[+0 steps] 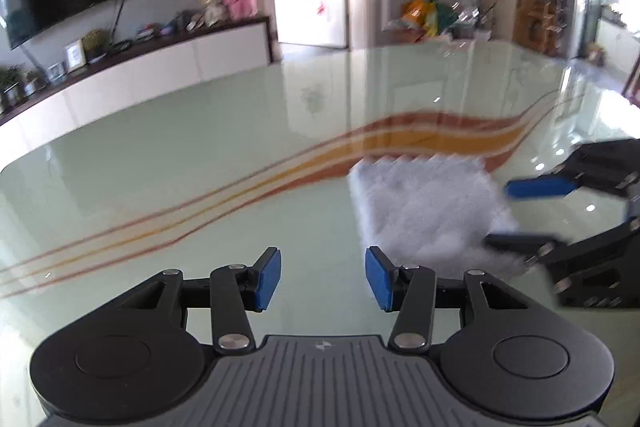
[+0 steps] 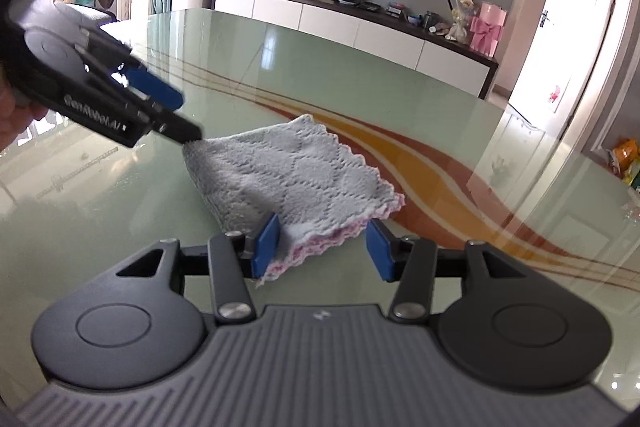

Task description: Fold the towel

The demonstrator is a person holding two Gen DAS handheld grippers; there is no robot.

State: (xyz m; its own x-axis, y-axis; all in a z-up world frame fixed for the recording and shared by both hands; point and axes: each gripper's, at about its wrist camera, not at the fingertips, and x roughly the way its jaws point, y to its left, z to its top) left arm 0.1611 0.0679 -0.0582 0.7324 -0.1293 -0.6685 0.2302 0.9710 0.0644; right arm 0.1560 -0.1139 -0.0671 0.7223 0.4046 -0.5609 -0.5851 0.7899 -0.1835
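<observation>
A small grey towel (image 2: 296, 171) with a pink scalloped hem lies folded in layers on the glass table (image 2: 120, 227). My right gripper (image 2: 322, 249) stands open around the towel's near corner. Its left pad (image 2: 266, 247) is at the cloth's edge and its right pad is apart from it. My left gripper (image 2: 188, 119) hangs at the towel's far left corner, with its lower finger just over the cloth. In the left wrist view, my left gripper (image 1: 323, 279) is open with only bare table between the pads. The towel (image 1: 428, 215) lies ahead to the right, and the right gripper (image 1: 498, 214) straddles its right edge.
The pale green table carries curved orange and red stripes (image 2: 432, 163). A hand (image 2: 8, 123) holds the left gripper at the picture's left edge. Beyond the table stand a white TV cabinet (image 2: 360, 23) with small items, a dark screen above it, and a doorway.
</observation>
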